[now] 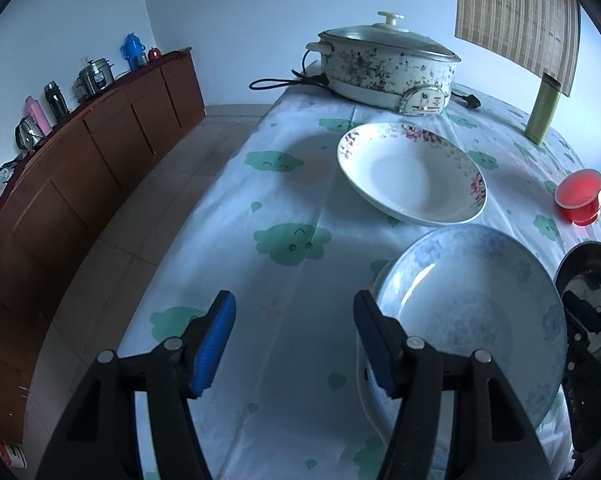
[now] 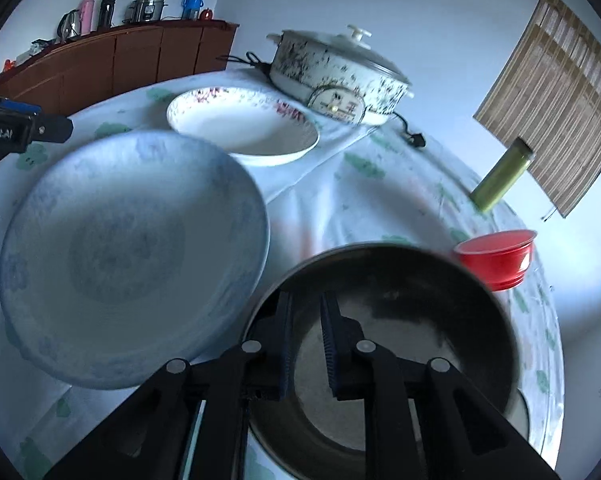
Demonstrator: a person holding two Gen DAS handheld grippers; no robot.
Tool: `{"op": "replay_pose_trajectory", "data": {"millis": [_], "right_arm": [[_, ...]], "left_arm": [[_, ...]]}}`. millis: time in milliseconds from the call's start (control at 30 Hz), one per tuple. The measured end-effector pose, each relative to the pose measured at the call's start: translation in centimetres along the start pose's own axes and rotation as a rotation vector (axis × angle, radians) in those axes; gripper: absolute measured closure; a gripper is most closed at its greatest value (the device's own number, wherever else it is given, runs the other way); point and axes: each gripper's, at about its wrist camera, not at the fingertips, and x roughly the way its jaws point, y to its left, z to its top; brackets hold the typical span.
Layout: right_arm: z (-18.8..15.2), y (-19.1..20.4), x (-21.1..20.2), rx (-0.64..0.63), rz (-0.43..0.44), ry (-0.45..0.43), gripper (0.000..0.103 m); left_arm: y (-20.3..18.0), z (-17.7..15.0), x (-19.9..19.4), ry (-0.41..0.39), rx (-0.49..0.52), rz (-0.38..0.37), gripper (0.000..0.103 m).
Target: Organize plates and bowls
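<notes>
Blue plate (image 1: 476, 320) sits at the near right of the table (image 1: 236, 224) in the left wrist view, tilted, resting on another white dish whose rim shows under its left edge. Left gripper (image 1: 294, 340) hovers over bare tablecloth, jaws wide apart, nothing between them; its right finger (image 1: 374, 340) is just beside the blue plate's left rim, contact not clear. Floral white plate (image 1: 410, 174) lies flat further back, apart from the blue plate. Behind it, a speckled electric pot (image 1: 384, 68) with lid on, cord trailing left. Green cylinder (image 1: 542, 110) upright at back right, red bowl (image 1: 580, 196) at right edge, dark metal bowl (image 1: 588, 272) partly visible at far right with the other gripper in it. Wooden sideboard (image 1: 100, 152) along the left wall, carrying flasks and a cooker.

Right wrist view: right gripper (image 2: 306, 332) has its jaws nearly together, clamped on the near rim of the dark metal bowl (image 2: 400, 320), one finger inside, one outside. Bowl looks lifted or tilted; can't tell if it touches the table. Blue plate (image 2: 132, 256) just left of the bowl, rims overlapping in view. Floral white plate (image 2: 242, 126) behind it, electric pot (image 2: 340, 76) further back. Red bowl (image 2: 496, 258) just behind the metal bowl's right rim. Green cylinder (image 2: 500, 178) further right. Left gripper's tip (image 2: 24, 128) pokes in at the left edge.
</notes>
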Motion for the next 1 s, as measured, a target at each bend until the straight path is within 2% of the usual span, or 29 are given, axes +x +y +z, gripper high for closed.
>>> {"op": "replay_pose_trajectory", "data": {"millis": [233, 467, 733, 1000], "right_arm": [[0.1, 0.0, 0.0, 0.012, 0.027, 0.0, 0.086], [0.0, -2.2, -1.5, 0.042, -0.008, -0.026, 0.086], [0.4, -4.8, -2.8, 0.113, 0.063, -0.04, 0.086], [2.8, -5.3, -3.2, 0.136, 0.098, -0.122, 0.086]], "left_arm": [[0.1, 0.2, 0.2, 0.004, 0.001, -0.001, 0.041], [-0.3, 0.6, 0.7, 0.015, -0.005, -0.009, 0.041], [-1.4, 1.0, 0.4, 0.01, 0.01, -0.014, 0.041], [-2.1, 1.5, 0.3, 0.002, -0.002, -0.02, 0.041]]}}
